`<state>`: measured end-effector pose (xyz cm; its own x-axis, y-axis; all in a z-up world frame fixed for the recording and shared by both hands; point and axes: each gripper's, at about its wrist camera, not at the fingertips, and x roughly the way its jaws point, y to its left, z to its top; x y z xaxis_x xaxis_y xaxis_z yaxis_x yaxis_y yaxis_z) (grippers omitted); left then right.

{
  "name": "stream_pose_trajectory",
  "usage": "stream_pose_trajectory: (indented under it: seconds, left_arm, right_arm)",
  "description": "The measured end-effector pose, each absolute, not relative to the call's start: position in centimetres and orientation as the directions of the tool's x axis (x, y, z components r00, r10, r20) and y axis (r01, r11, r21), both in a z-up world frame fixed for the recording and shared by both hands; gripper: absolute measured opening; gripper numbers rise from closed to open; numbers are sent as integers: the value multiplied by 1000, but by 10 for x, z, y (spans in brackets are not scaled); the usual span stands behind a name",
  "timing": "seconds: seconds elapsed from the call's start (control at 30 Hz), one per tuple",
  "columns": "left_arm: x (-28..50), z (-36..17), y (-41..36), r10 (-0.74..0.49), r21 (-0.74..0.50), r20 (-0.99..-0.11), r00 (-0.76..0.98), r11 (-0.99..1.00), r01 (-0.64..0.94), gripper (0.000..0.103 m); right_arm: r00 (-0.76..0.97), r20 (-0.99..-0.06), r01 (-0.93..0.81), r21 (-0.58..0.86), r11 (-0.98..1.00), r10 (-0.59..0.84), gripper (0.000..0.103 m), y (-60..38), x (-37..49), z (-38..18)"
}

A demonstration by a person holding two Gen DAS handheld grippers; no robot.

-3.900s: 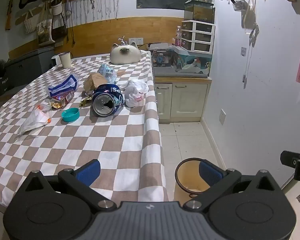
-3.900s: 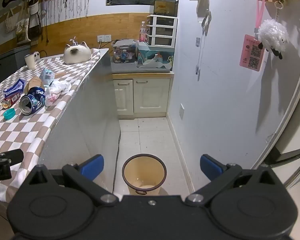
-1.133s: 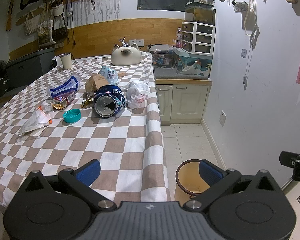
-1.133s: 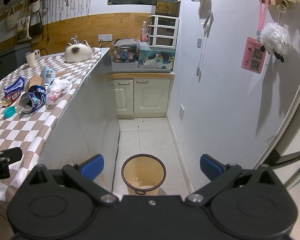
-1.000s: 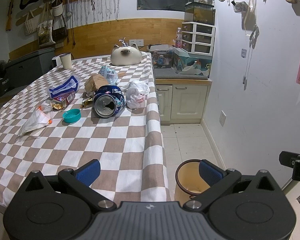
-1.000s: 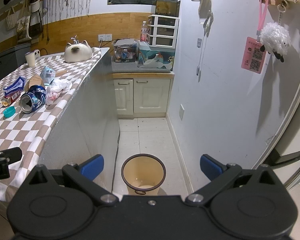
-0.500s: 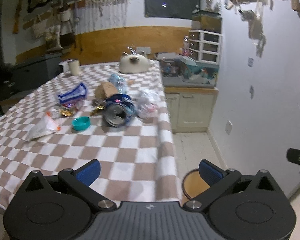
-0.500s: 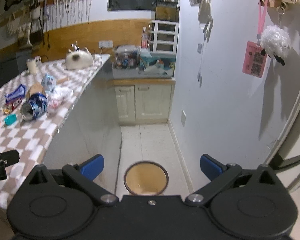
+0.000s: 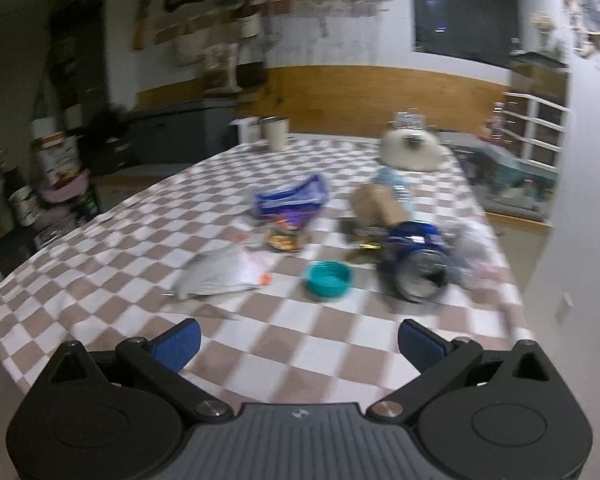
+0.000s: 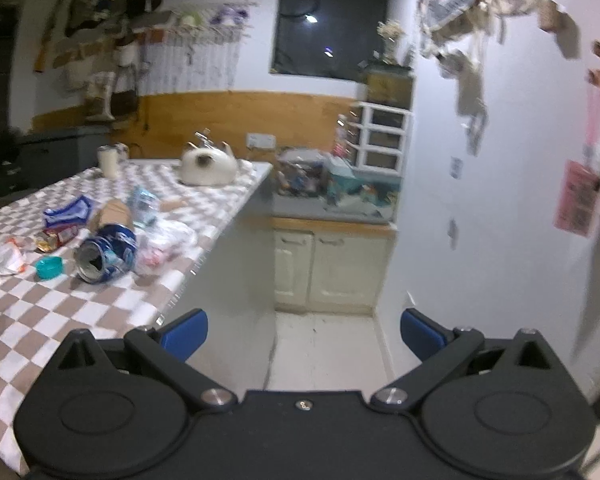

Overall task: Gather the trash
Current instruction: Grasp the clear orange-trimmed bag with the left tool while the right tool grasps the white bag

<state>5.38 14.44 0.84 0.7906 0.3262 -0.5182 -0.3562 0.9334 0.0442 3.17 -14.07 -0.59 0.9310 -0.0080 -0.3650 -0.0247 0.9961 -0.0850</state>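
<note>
While both tongs (image 9: 298,344) (image 10: 303,334) gape empty, the crushed can (image 9: 418,266) lies on the table (image 9: 140,240).

Checkered tablecloth (image 9: 300,332): spread below and ahead of both finger pairs.
Cat-shaped white ornament (image 9: 410,152): far end, ahead of the right-side finger.
Cream tumbler (image 9: 275,133): far end, centre-left.
White drawer unit (image 10: 382,136): well ahead, between the fingers.
Cream cabinet (image 10: 332,266): below it.

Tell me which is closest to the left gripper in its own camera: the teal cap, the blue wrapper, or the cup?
1. Teal cap, just ahead, middle of the table.
2. Blue wrapper, farther back, slightly left.
3. Cup, at the table's far edge.
</note>
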Motion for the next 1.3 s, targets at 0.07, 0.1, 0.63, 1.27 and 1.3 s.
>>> stream_pose_trajectory:
  seconds: [0.07, 0.1, 0.63, 1.27, 1.3]
  left_arm:
    - [64, 4, 159, 345, 49, -532, 773, 924, -379, 103]
    - [69, 2, 163, 353, 54, -538, 766, 921, -386, 103]
    - [163, -24, 236, 500, 161, -559, 661, 848, -505, 103]
    - [130, -54, 305, 385, -39, -617, 686, 856, -515, 103]
    - [130, -54, 303, 389, -28, -618, 683, 858, -513, 103]
  right_arm:
    - [938, -347, -53, -80, 995, 22, 103, -134, 42, -9]
    - [939, -343, -63, -76, 995, 34, 103, -131, 47, -10]
    - [918, -338, -203, 54, 978, 209, 103, -78, 137, -16]
    - [838, -365, -328, 257, 909, 406, 103, -47, 224, -18]
    - [837, -375, -312, 272, 910, 399, 103, -43, 231, -19]
